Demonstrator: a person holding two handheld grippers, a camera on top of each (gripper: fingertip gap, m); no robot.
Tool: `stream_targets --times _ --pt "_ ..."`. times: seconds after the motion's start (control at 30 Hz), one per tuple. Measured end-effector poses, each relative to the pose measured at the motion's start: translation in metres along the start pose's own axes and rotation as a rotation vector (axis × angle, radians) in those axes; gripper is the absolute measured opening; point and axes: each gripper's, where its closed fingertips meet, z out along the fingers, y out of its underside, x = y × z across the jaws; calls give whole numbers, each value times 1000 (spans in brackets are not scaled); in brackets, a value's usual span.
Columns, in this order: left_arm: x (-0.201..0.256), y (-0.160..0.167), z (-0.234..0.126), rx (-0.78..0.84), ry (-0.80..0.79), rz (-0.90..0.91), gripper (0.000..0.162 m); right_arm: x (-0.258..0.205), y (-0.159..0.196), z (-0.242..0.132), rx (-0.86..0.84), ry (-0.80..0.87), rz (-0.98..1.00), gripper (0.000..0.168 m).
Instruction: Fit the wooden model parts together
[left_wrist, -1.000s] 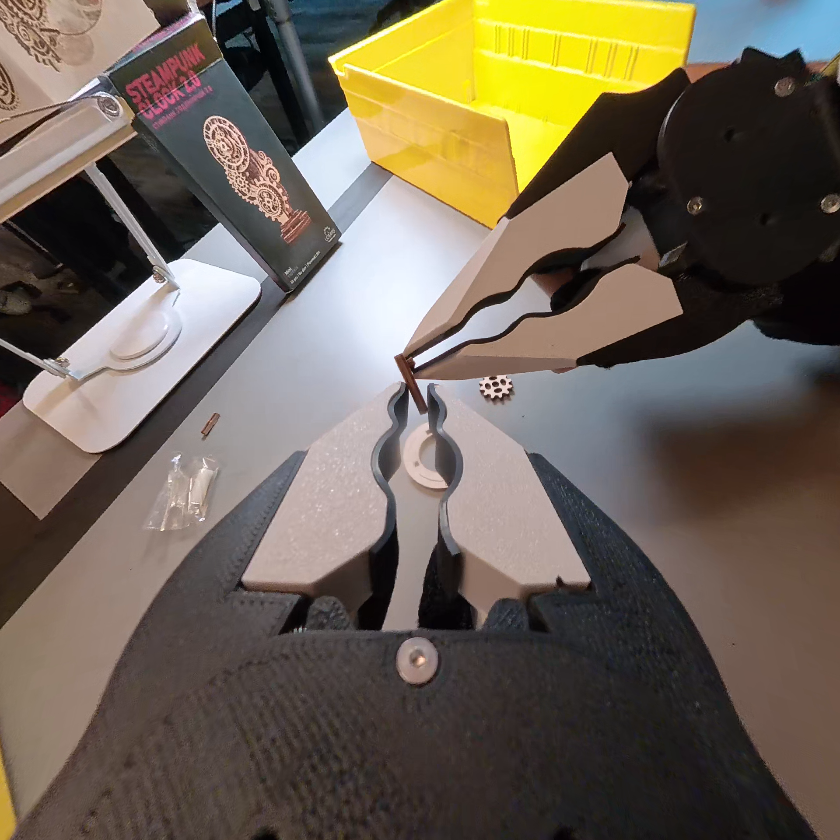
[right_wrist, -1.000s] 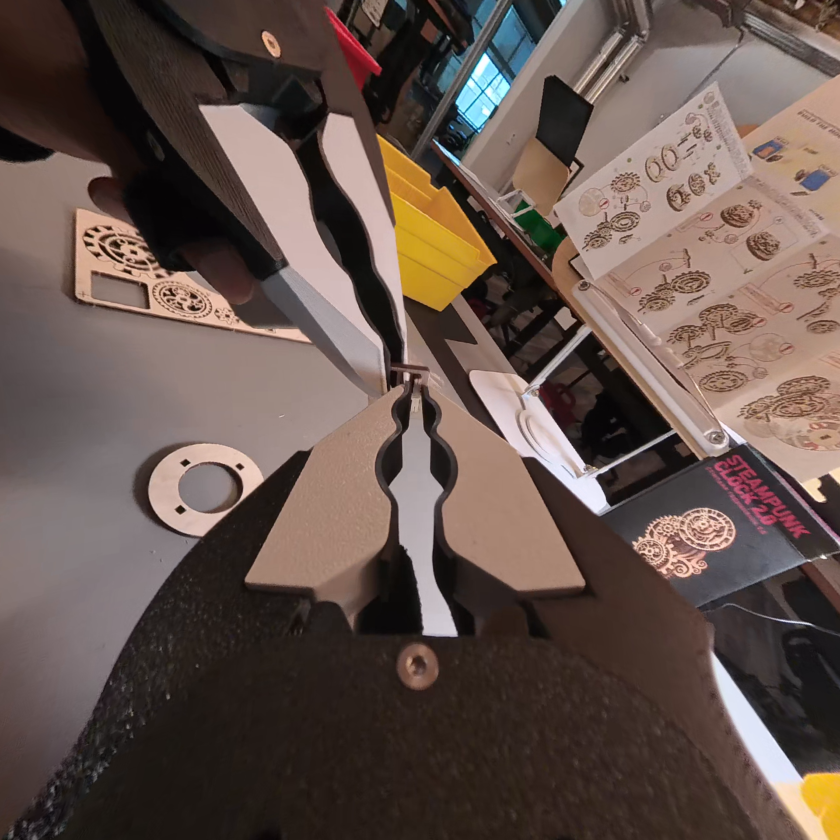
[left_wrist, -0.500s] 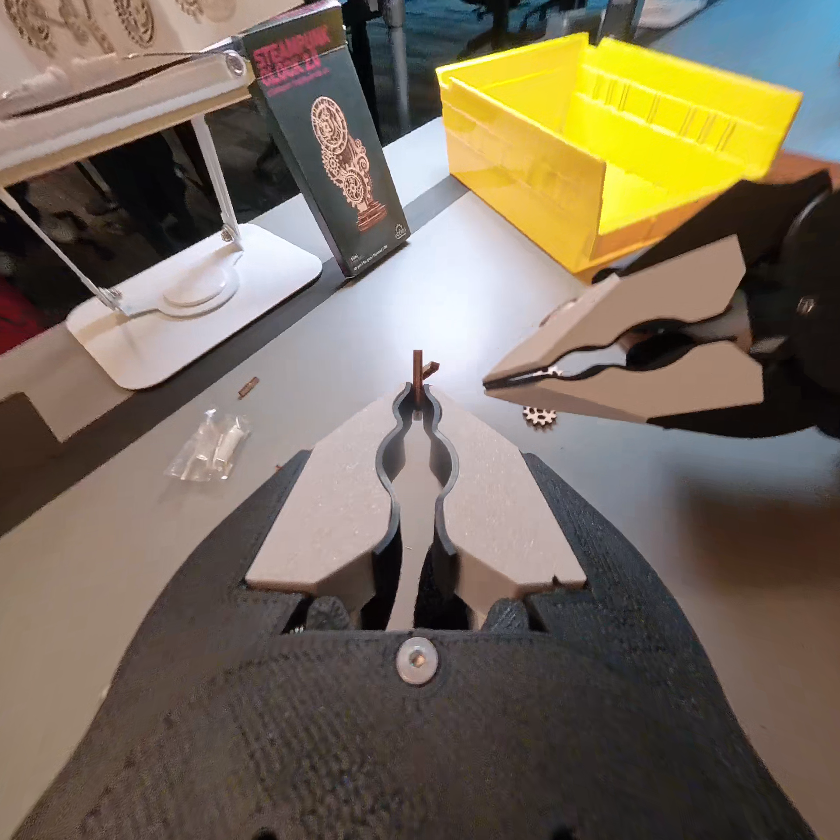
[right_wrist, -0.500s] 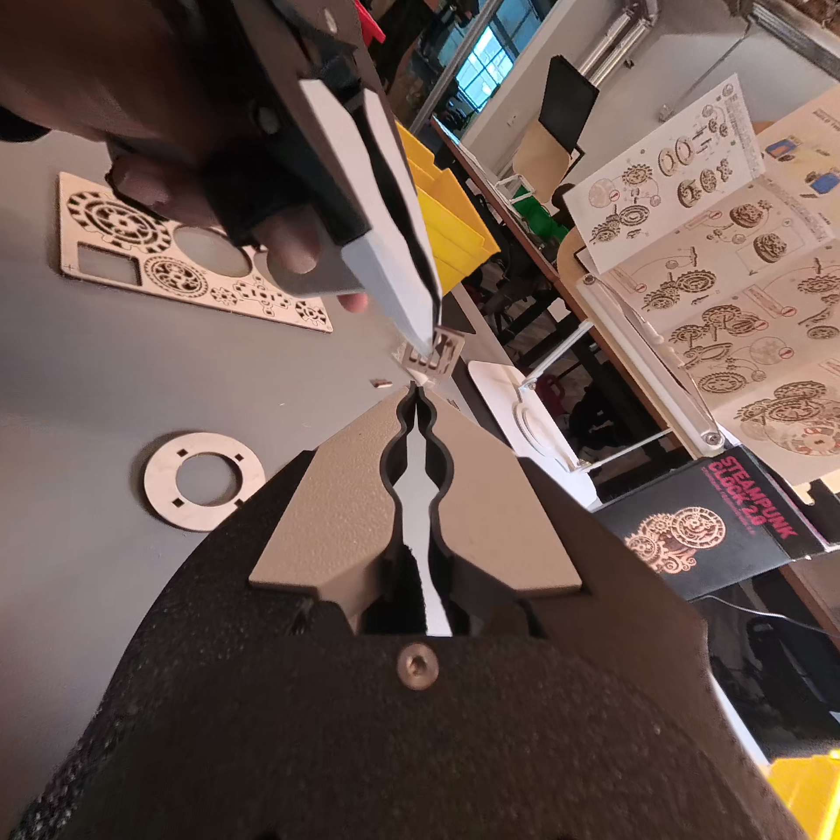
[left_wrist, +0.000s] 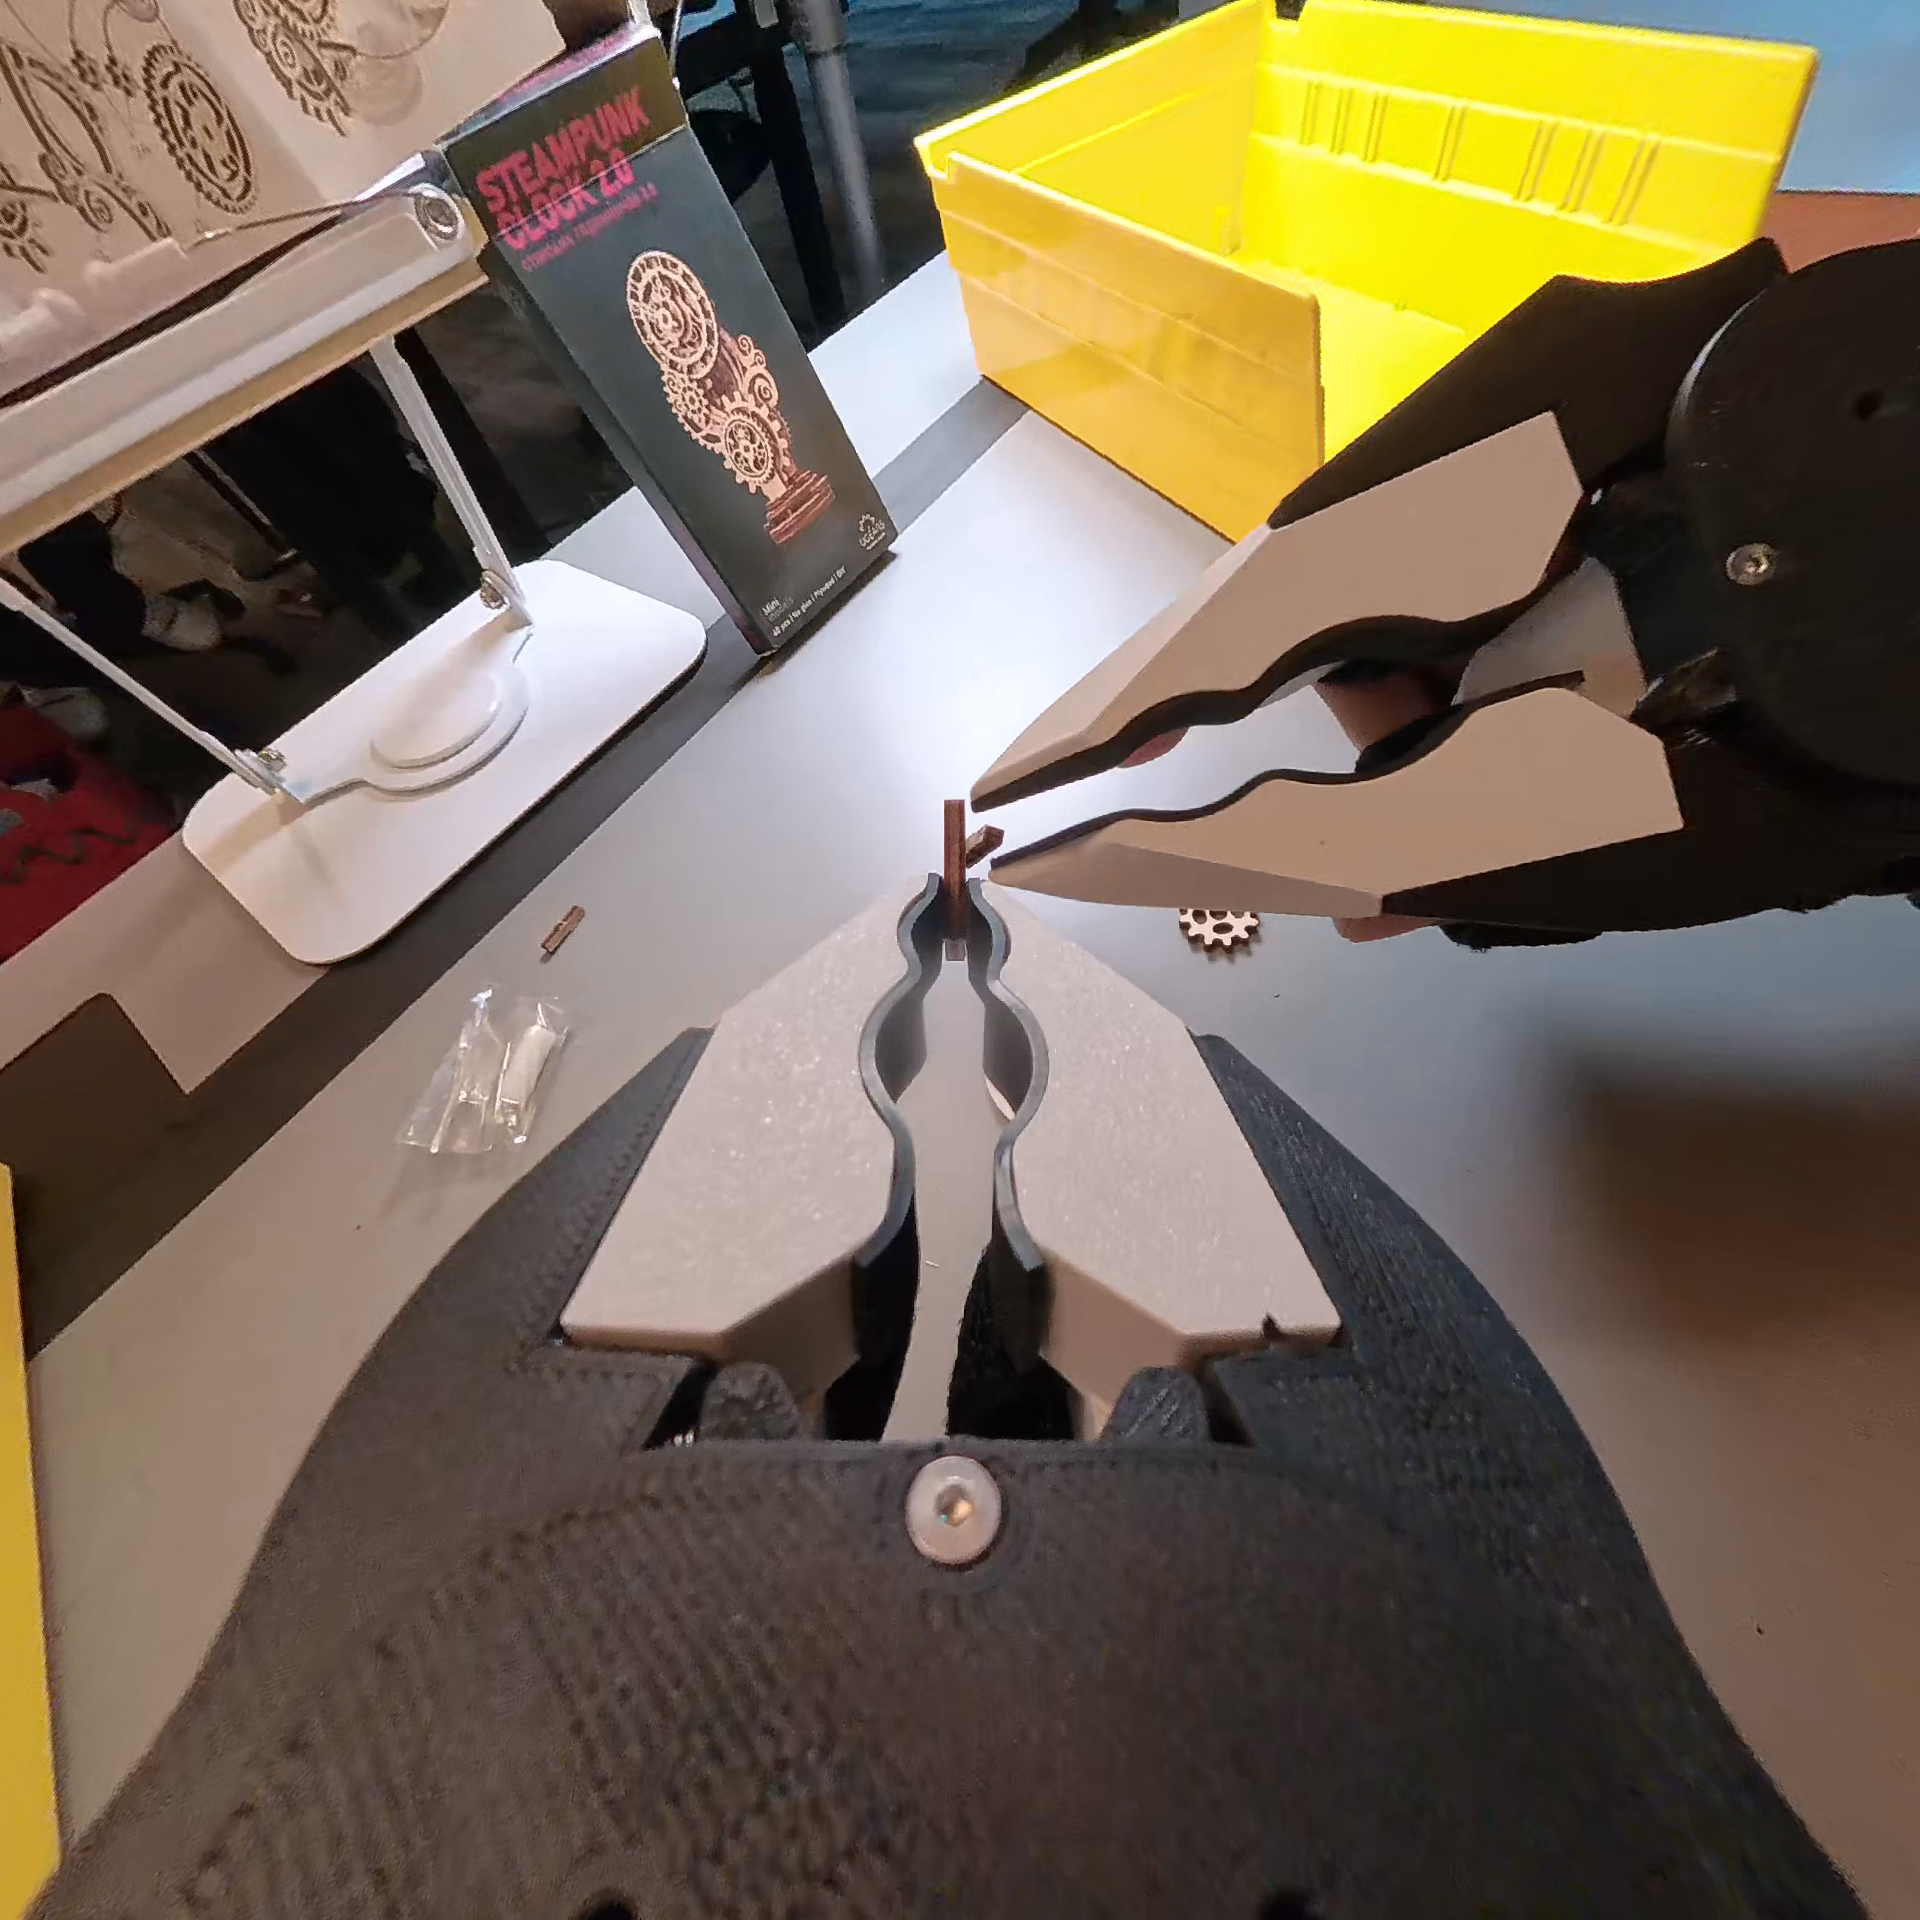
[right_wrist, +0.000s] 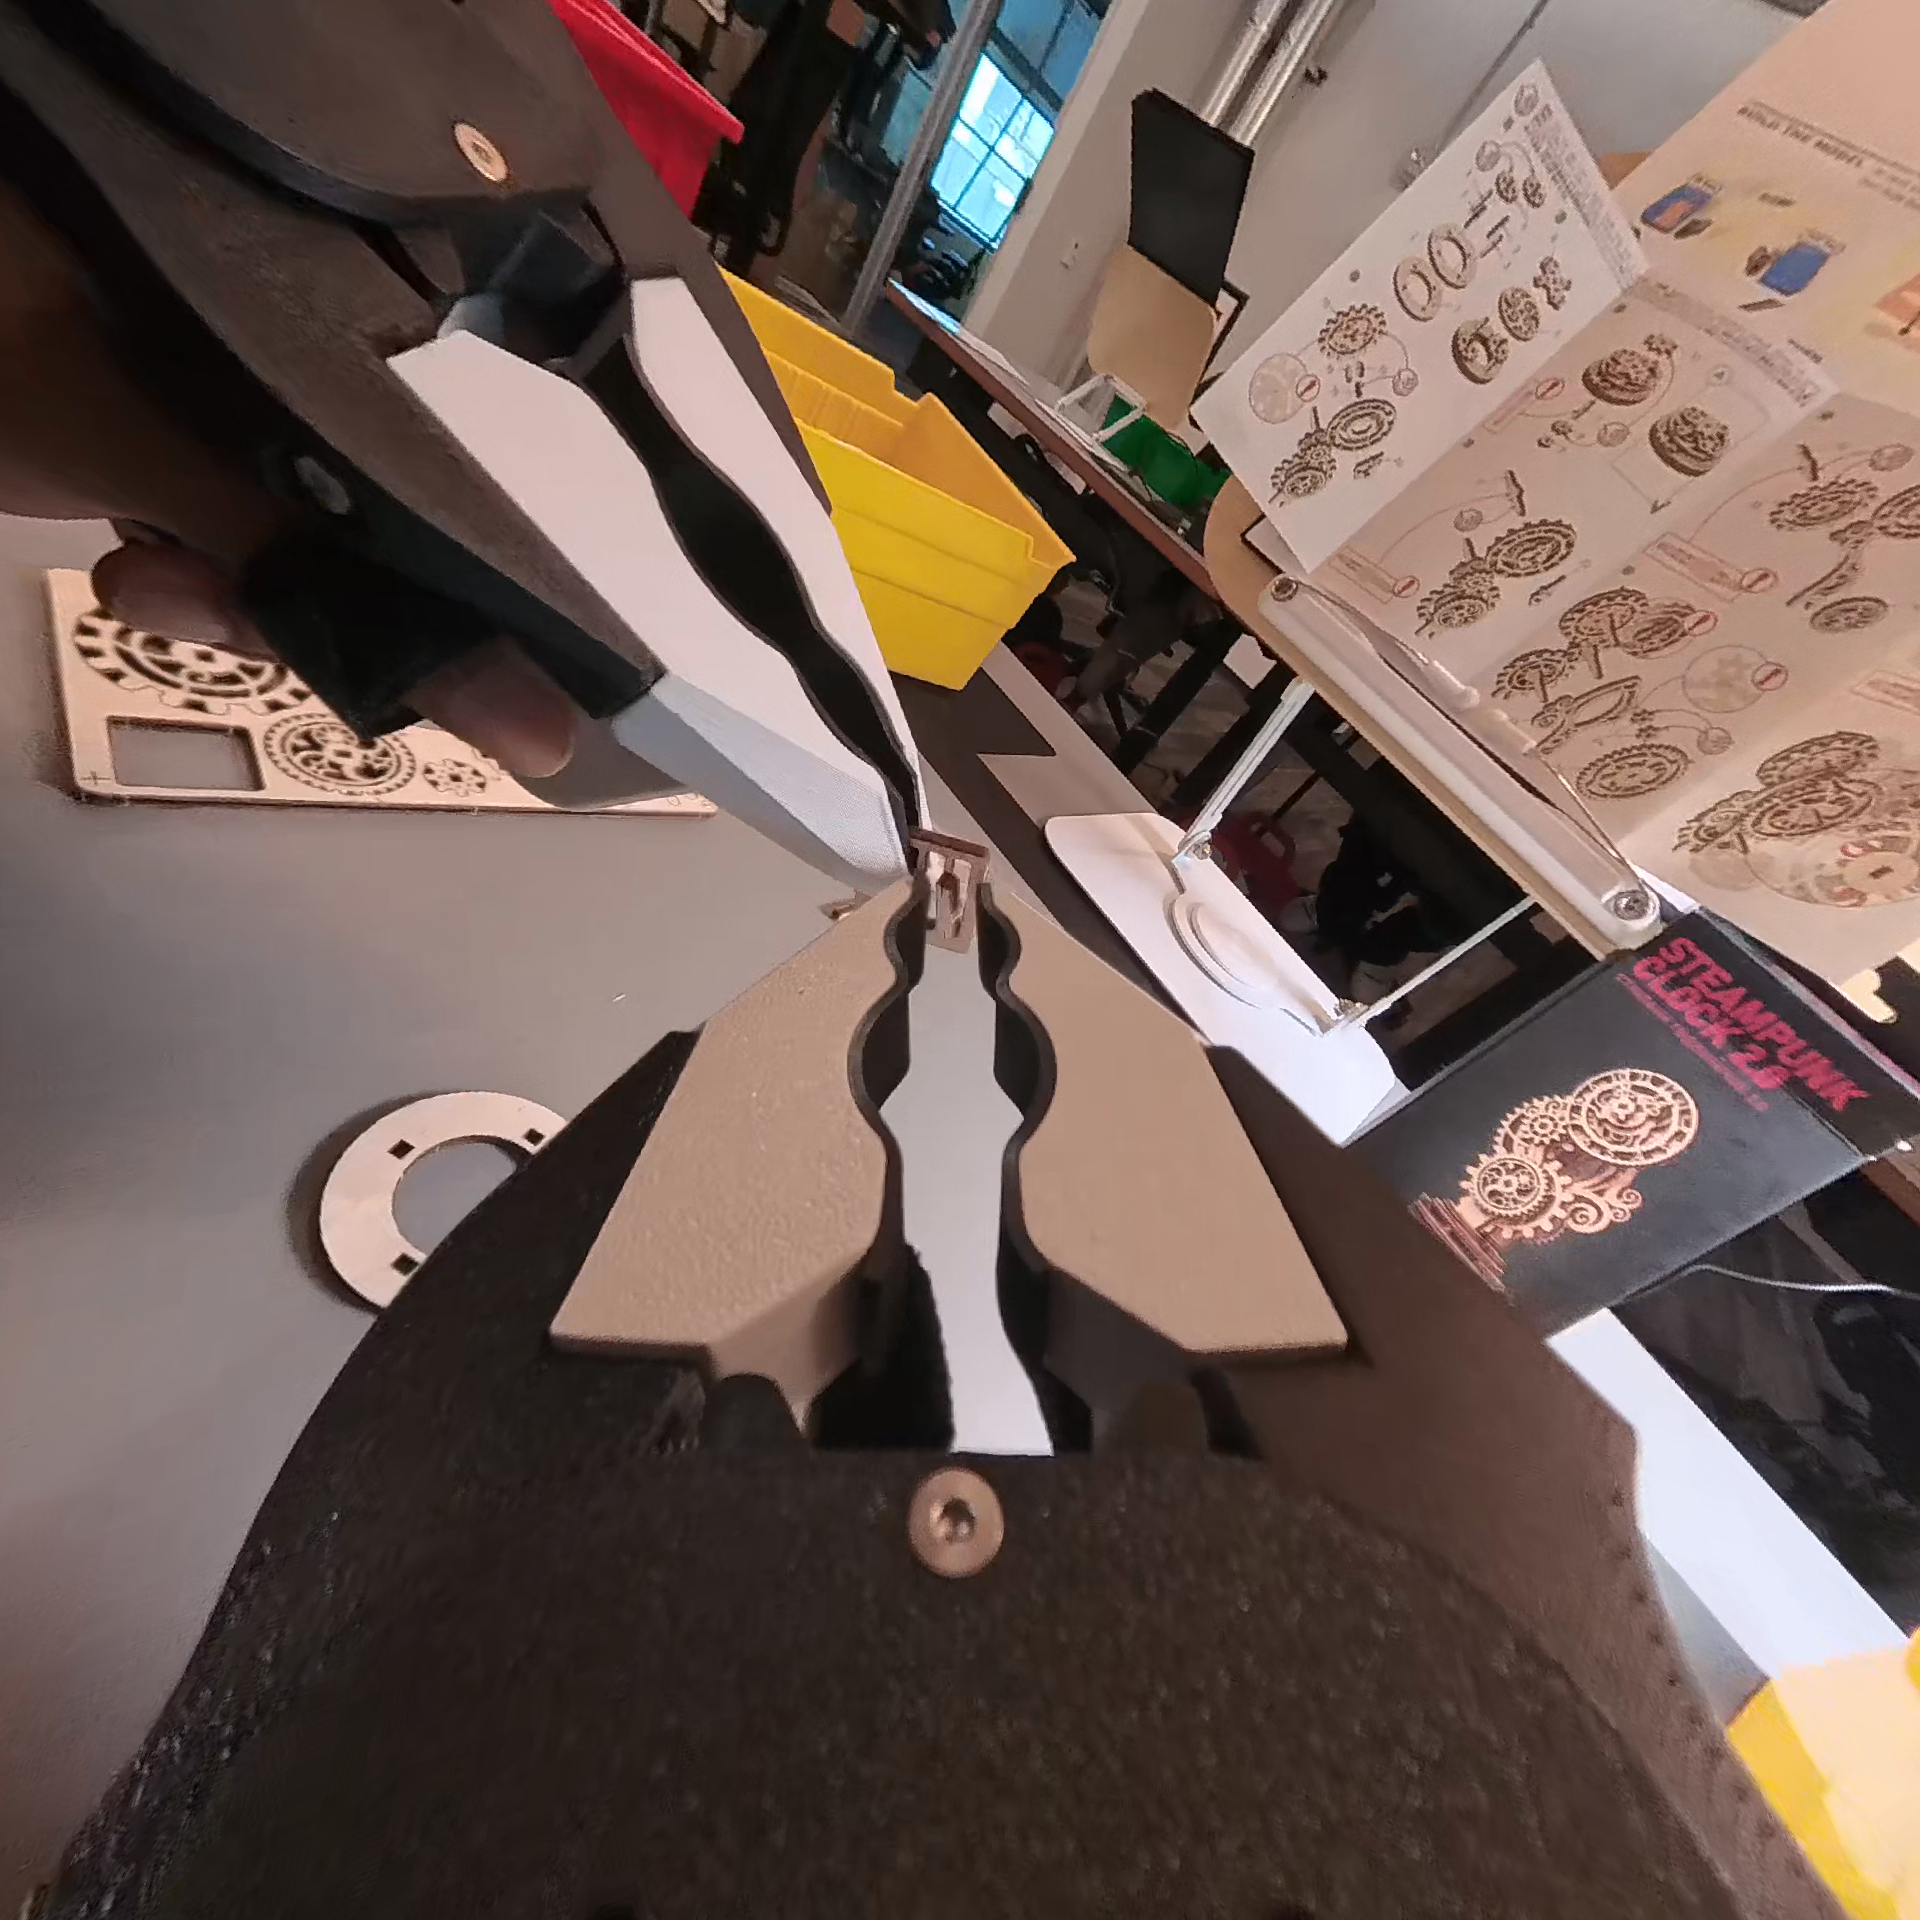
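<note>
Left tongs (left_wrist: 951, 902) pinch a small wooden piece (left_wrist: 953, 871) upright; right tongs (left_wrist: 982, 833), slightly parted around its side tab, should squeeze gently and squarely.

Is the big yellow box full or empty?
Empty, as far as visible. The yellow box shows a bare floor; its near wall hides the nearest part.

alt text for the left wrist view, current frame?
The left gripper pinches a small dark wooden piece upright at its fingertips, while the right gripper, slightly open, reaches in from the right around a small tab on it. On the grey table lie a small gear, a plastic bag, a yellow bin and a dark box.
</note>
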Motion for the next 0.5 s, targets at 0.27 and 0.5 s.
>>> stream_targets --times 0.27,0.5 --pt "-4 -5 -2 30 -42 -13 1 1 -1 -1 11 3 8 0" --pt "-22 -4 -8 52 -59 -74 2 -1 -9 -5 93 -31 29 0"
